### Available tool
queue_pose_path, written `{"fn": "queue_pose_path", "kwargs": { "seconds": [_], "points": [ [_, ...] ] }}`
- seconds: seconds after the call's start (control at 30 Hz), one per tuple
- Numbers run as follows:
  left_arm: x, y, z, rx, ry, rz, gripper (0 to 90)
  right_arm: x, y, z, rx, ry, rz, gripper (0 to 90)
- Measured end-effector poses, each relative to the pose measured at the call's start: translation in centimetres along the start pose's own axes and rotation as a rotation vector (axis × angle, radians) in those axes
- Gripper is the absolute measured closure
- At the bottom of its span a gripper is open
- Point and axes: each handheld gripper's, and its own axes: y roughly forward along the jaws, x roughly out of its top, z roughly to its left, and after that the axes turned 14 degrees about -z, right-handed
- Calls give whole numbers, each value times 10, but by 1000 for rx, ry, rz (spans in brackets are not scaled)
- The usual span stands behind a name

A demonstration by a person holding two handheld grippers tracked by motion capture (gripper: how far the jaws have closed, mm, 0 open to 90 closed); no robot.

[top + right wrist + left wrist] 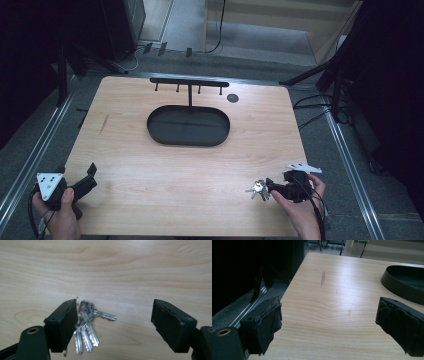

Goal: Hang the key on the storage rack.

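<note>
Keys: the bunch of keys lies flat on the table, near right corner.
Right tongs: released, 1 jaw beside the keys; centre them before you clench.
Left tongs: released, idle near left.

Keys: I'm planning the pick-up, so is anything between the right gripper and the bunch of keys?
Nothing visible. The right gripper is open over the table, and the keys lie bare on the wood beside one of its jaws.

The wooden table carries a black oval tray (hook rack behind), a bunch of keys and what seems a small dark disc.
</note>
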Motion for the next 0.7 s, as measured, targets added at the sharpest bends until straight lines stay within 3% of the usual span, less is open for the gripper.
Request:
{"fn": "queue_pose_path", "kwargs": {
  "seconds": [0.03,0.23,0.5,0.7],
  "points": [
    [0,0,-1,1,11,6,69,2,5,9,-6,-20,60,186],
    [0,0,-3,6,25,3,70,7,20,29,-6,-30,166,149],
    [0,-1,-8,11,76,15,70,15,38,43,-29,-49,267,114],
    [0,0,-8,13,73,22,70,15,47,46,-12,-113,269,118]
  ]
}}
